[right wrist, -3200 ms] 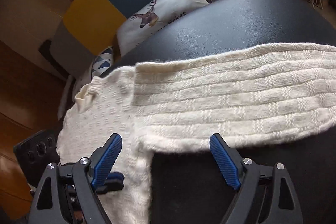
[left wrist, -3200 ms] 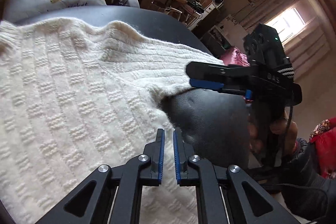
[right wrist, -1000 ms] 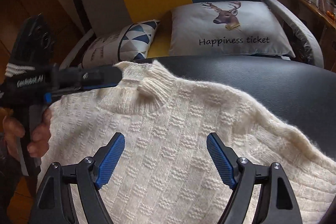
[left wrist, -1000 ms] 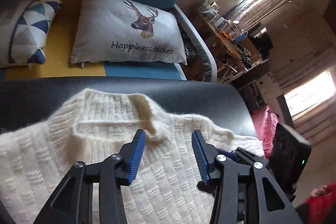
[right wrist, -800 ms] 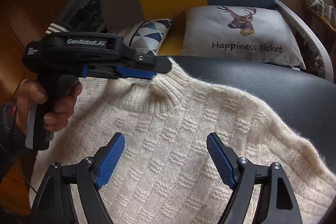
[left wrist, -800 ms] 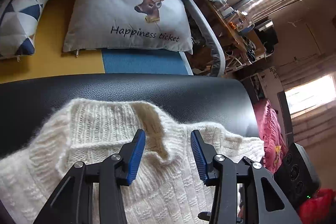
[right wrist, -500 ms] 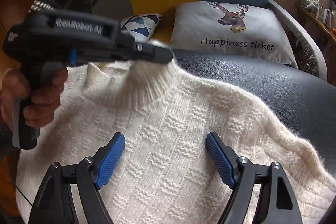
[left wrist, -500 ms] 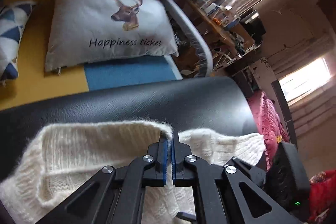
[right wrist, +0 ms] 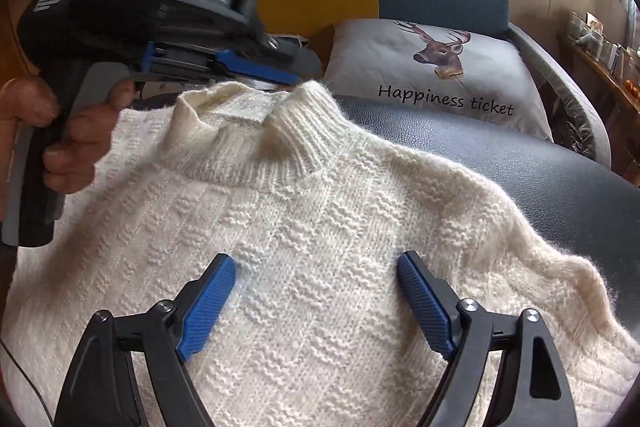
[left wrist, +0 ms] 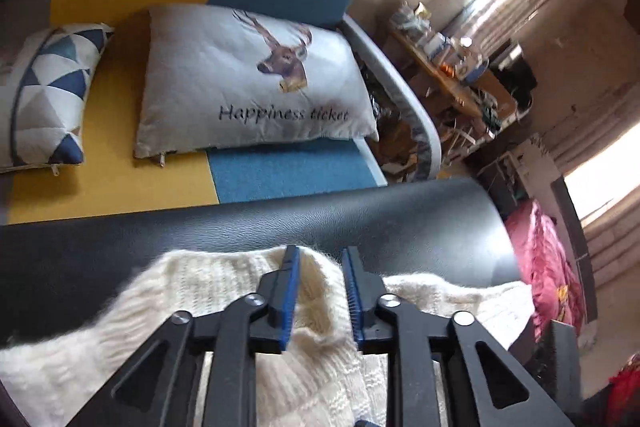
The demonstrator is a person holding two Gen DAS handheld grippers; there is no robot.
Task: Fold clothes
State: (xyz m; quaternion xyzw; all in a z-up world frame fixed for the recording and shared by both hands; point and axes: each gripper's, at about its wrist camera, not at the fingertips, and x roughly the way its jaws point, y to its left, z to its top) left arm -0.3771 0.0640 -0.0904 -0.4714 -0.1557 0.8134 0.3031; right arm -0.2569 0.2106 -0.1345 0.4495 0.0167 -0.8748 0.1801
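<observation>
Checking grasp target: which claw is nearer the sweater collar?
Left. The left claw straddles the collar rim, jaws apart. The right claw hangs open over the chest, below the collar.

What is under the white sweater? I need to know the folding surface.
The sweater lies on a black leather-like cushion, visible around its collar and shoulder. Whatever lies beneath the sweater's middle is covered.

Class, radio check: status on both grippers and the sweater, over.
Left gripper: jaws parted around the sweater collar, not clamped. Right gripper: jaws wide, above the chest, holding nothing. Sweater spread on black seat. Nothing in the way.
</observation>
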